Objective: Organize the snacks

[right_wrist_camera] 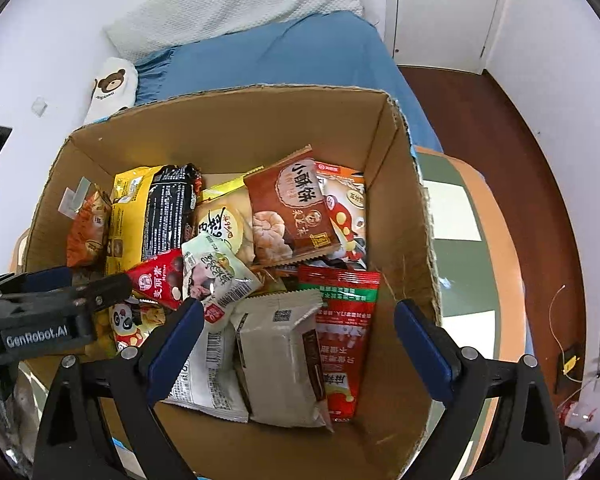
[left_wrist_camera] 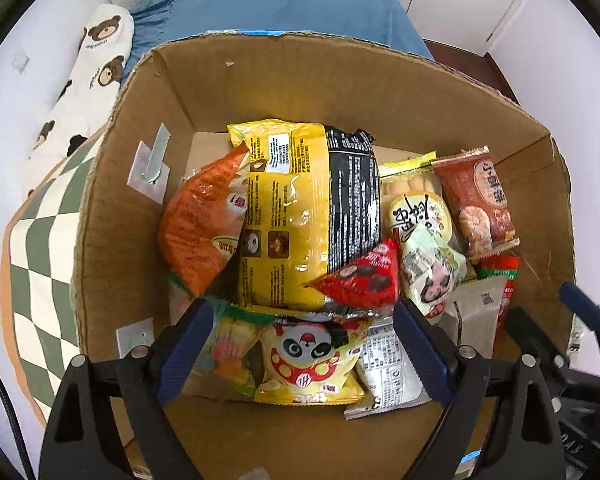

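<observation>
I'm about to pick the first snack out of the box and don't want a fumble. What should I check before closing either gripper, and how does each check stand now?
1. Left gripper open: ok, fingers apart, nothing pressed.
2. Right gripper open: ok, also holding nothing.
3. Target between left fingers: ok, the panda packet lies below the gap.
4. Target between right fingers: not ok, the grey pack and red sachet both sit in the gap.
5. Grippers apart from each other: ok, though close together over the cardboard box.
6. Packets free to lift: cannot tell, the red chocolate pouch overlaps its neighbours.
</observation>
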A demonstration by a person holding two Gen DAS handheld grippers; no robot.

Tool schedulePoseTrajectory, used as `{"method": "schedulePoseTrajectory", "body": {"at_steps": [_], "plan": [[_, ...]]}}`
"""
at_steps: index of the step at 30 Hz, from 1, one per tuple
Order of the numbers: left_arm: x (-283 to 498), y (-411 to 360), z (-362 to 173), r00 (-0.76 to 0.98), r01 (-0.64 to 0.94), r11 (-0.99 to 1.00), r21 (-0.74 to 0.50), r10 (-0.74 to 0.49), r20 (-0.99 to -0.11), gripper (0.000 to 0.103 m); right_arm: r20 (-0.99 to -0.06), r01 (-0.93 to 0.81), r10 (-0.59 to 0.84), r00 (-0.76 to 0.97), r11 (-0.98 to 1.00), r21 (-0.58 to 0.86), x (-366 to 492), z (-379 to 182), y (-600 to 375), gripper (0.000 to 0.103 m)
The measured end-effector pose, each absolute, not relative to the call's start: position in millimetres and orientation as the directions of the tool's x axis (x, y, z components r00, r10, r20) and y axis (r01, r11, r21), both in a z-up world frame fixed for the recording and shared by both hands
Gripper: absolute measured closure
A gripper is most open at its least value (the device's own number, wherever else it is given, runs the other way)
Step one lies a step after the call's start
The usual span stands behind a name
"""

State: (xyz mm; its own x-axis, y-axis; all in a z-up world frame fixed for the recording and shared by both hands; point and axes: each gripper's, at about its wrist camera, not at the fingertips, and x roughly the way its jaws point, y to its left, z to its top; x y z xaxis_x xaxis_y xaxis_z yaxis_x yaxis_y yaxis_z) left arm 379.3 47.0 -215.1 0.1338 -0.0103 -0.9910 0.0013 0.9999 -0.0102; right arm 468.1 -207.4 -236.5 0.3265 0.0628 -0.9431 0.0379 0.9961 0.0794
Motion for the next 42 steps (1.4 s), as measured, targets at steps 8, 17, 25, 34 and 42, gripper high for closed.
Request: {"method": "schedulePoseTrajectory", "body": {"at_steps": [8, 17, 25, 34, 42], "plan": [[366.1, 49.3, -206.7, 0.162, 0.001, 1.000, 0.008, 0.008, -0.987, 0.011, -0.936, 0.049, 0.034, 0.351, 0.997, 0.055, 457.9, -222.2, -207.2, 0.003], [318.3, 50.1, -160.8, 0.265, 0.006, 1.000, 0.008, 0.006, -0.964, 0.011, -0.910, 0.052, 0.023, 0.413, 0.997, 0.049, 422.3, -187.1, -205.0, 0.003], [259.1, 59.8, -101.8, 0.387, 0.003, 1.000, -0.018, -0.018, -0.922, 0.011, -0.857, 0.042, 0.019, 0.514, 0.998, 0.047, 363.1, -133.7, -196.4, 0.003], [192.5, 59.7, -41.3, 0.516, 0.002, 1.000, 0.010, 0.008, -0.857, 0.011, -0.778, 0.023, 0.027, 0.628, 0.998, 0.054, 284.7, -65.6, -182.6, 0.001], [136.6, 58.5, -0.4, 0.584, 0.010, 1.000, -0.007, -0.011, -0.812, 0.011, -0.722, 0.021, 0.025, 0.691, 0.998, 0.055, 220.0, -18.5, -175.9, 0.001]]}}
